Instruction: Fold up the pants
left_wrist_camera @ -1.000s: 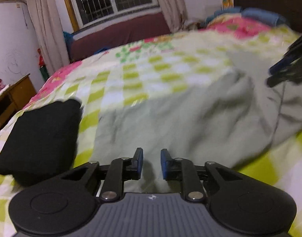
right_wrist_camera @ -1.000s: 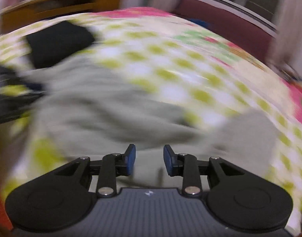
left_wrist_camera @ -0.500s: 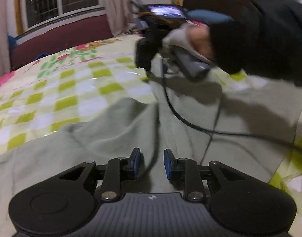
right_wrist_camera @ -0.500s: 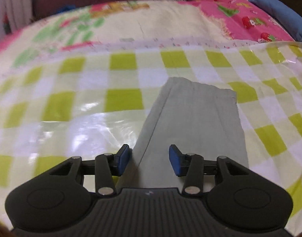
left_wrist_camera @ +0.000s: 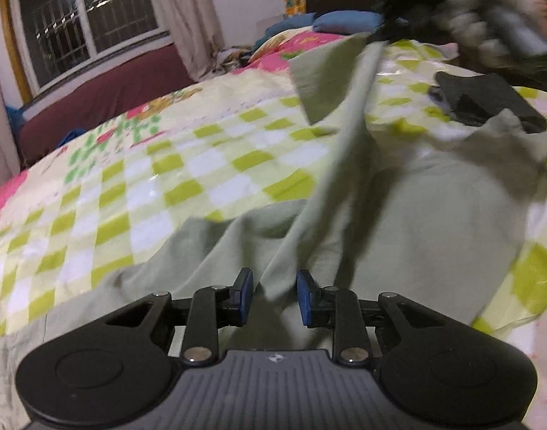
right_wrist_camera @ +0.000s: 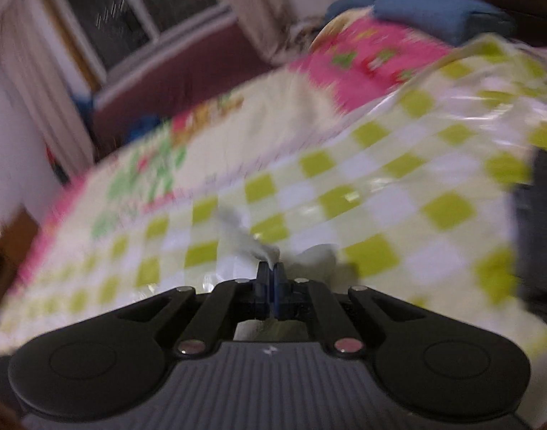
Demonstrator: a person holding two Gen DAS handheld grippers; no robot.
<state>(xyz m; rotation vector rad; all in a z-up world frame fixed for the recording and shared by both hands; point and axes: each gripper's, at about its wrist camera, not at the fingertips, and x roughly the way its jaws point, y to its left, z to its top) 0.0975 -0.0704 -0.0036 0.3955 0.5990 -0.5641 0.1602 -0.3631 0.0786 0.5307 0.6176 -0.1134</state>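
Spread across the bed, a glossy green-and-white checked bedcover [left_wrist_camera: 201, 179] serves as your folding surface, and the grey-green pants [left_wrist_camera: 434, 236] lie rumpled over its near half.

Nearest to you, your left gripper [left_wrist_camera: 275, 295] hovers low over the fabric with its jaws a little apart. A raised ridge of the cloth stands in the gap between the blue pads [left_wrist_camera: 245, 292], but they do not appear to press on it, so I judge this side is not yet holding anything. That placement makes sense as a staging point: it sits at the waist end, ready to pin or pinch while the other end travels.

Toward 1 o'clock in the left wrist view, one trouser leg [left_wrist_camera: 330, 71] rises off the bed in a taut strip. Your right gripper [right_wrist_camera: 271, 279] is the reason. Its jaws have just been closing, and in the right wrist view they now stand together, clamped on a small tuft of the pale cloth at the leg's end. The blur there suggests a fast carry, probably bringing the hem back over the body of the pants for a lengthwise fold.

Farther off at 2 o'clock, a dark folded garment [left_wrist_camera: 488, 100] rests on the cover, apart from the work. Beyond it lie a blue pillow [left_wrist_camera: 345, 23] and, at 10 o'clock, a barred window [left_wrist_camera: 87, 25].
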